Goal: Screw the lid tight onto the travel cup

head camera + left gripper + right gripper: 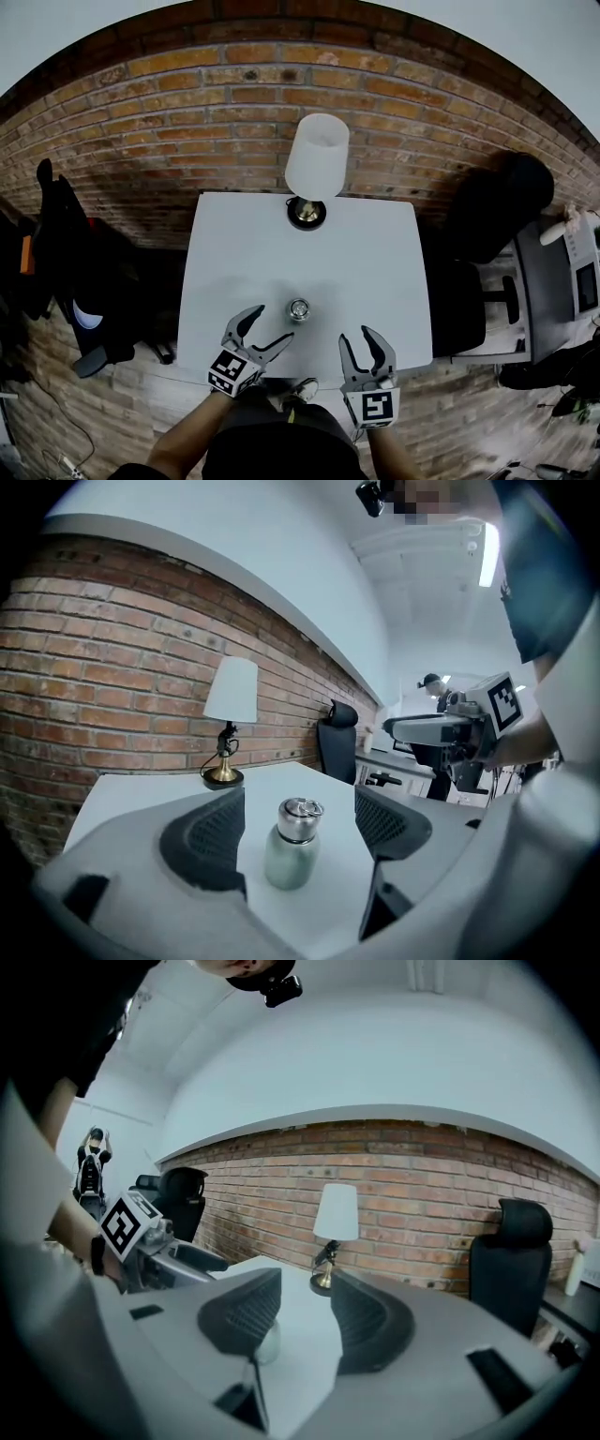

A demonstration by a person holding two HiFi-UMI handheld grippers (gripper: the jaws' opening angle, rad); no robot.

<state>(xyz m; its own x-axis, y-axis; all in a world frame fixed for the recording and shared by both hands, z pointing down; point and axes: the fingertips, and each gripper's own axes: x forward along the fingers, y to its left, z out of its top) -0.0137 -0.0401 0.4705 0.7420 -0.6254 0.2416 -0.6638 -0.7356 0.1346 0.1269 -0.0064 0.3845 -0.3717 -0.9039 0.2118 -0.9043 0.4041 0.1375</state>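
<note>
Grey moulded plastic is filling the near edge of the scene, where the person is holding both tools low over the front of the white worktop (244,253). The left tool (272,325) is standing wide open with nothing gripped. Its own view is framing the travel cup (289,860) squarely in the gap between the two ribbed pads, a little way ahead of them and clear of both. The right tool (356,334) is standing only partly open and is also gripping nothing: bare worktop is showing between its pads.

Just beyond the tips, the travel cup is standing upright near the front middle of the worktop, its long axis vertical. Its steel lid (300,819) is sitting on top with the ring handle lying over it. Whether the thread is fully home I cannot tell.

From the right tool the cup is lying off to the left, half hidden behind that tool's left jaw, so this tool is pointing past it. The left tool is angling straight at the cup and, judging by the head view, is the nearer of the two. It looks better placed to steady the body, while the right would need to swing left and over the lid.

Farther back a lamp (317,157) is standing at the rear edge, with a brick wall (187,122) behind it and an office chair (497,202) to the right.
</note>
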